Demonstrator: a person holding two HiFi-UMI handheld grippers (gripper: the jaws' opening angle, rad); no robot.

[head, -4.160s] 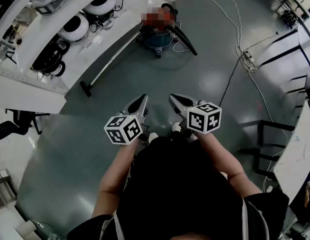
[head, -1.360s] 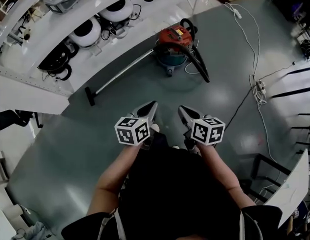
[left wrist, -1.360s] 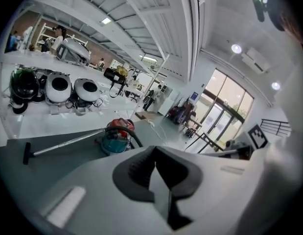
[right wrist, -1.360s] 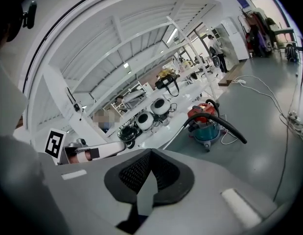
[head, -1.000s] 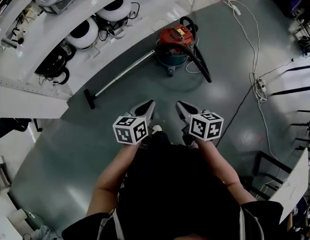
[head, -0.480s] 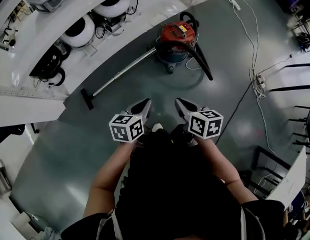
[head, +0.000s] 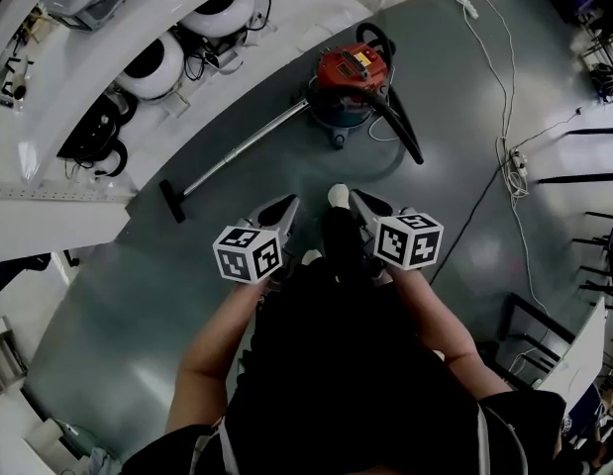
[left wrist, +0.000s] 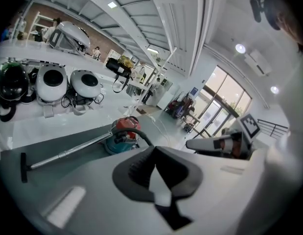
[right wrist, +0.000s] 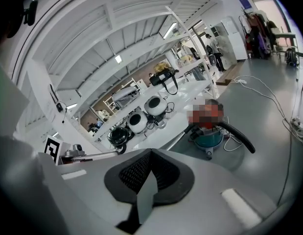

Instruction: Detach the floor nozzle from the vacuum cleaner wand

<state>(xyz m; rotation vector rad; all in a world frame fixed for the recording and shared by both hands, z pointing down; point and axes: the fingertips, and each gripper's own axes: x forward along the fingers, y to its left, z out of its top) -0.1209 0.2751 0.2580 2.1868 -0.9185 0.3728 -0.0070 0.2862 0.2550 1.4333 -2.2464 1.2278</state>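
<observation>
Both grippers, left (head: 286, 206) and right (head: 357, 199), jaws shut and empty, hang well short of the vacuum (head: 348, 82) on the grey floor (head: 455, 57). Its wand (head: 242, 148) runs left to the nozzle (head: 170, 200), still attached, beside a white platform (head: 296, 23). Only the head view shows the cable (head: 504, 97) trailing at right; only the left gripper view shows far glass doors (left wrist: 217, 106).

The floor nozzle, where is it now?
In the head view the floor nozzle lies at left on the floor, on the wand end far from the vacuum cleaner.
</observation>
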